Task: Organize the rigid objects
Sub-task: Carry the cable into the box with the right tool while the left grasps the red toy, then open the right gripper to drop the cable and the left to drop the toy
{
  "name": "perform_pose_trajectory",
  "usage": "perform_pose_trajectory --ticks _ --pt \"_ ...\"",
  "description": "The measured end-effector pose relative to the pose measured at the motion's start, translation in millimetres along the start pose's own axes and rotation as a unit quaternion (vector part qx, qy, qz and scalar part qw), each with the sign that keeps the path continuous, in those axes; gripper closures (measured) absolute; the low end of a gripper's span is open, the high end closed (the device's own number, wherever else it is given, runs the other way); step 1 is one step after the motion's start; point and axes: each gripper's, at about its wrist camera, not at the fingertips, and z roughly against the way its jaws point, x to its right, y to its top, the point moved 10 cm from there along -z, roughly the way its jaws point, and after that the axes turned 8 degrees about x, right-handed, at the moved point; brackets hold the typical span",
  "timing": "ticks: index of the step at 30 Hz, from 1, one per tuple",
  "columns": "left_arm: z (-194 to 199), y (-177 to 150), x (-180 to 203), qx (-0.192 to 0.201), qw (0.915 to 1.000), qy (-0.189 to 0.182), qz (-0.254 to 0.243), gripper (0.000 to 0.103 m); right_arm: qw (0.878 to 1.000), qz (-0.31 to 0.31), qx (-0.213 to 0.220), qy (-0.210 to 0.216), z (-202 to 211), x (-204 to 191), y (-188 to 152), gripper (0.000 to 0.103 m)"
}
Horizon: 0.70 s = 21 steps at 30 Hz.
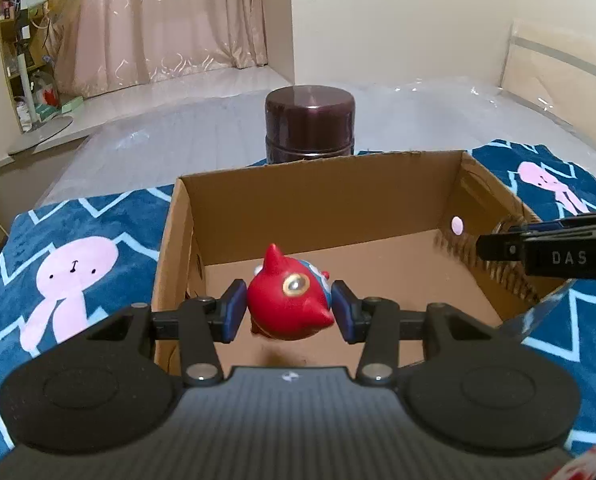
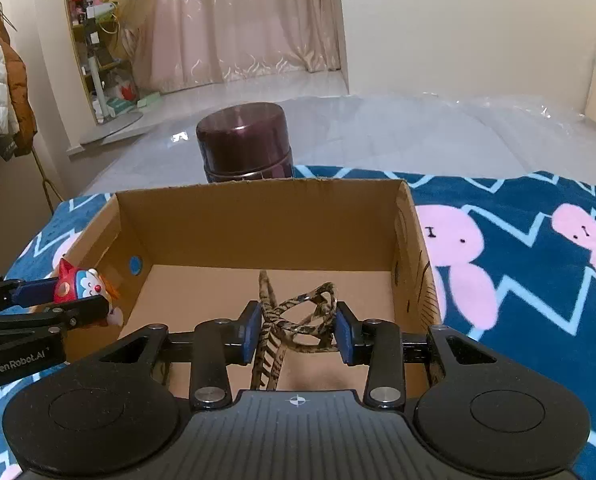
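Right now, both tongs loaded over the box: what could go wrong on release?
1. The left tongs pinch the round red toy figure only at its sides, above the cardboard box floor; let go from there, it may bounce or roll.
2. The right tongs hold folded tortoiseshell glasses whose temple hangs down; it could snag or twist on release.
3. Both tongs share one box and sit close, so they could collide.

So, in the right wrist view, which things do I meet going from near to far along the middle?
Right gripper holding the patterned glasses → cardboard box far wall → dark brown canister → pink curtain.
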Motion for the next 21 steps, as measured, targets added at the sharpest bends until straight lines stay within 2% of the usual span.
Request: perform_pose_trajectory --ticks 1,2,3,4,8,14,21 --pt "0 0 -1 0.006 1.0000 0.003 0.000 0.056 1.000 0.001 0.001 -0.004 -1 1 0 0.059" --pt "0 1 -1 0.008 0.9999 0.007 0.000 0.042 1.000 0.000 0.004 -0.006 -1 2 1 0.047" --pt "2 3 -2 0.014 0.9998 0.010 0.003 0.038 1.000 -0.003 0.010 -0.002 1 1 3 0.023" --pt "4 5 -3 0.018 0.9998 0.010 0.004 0.038 1.000 -0.005 0.017 0.002 4 1 4 0.019" --pt "24 13 -7 0.034 0.9992 0.017 0.013 0.038 1.000 0.002 0.029 0.000 21 -1 8 0.019" --pt "86 16 0 0.060 0.9979 0.015 0.020 0.037 0.999 -0.001 0.047 0.003 79 -11 5 0.019" --pt "175 -24 16 0.067 0.9971 0.014 0.033 0.030 0.998 -0.016 0.052 0.008 167 -17 -45 0.019"
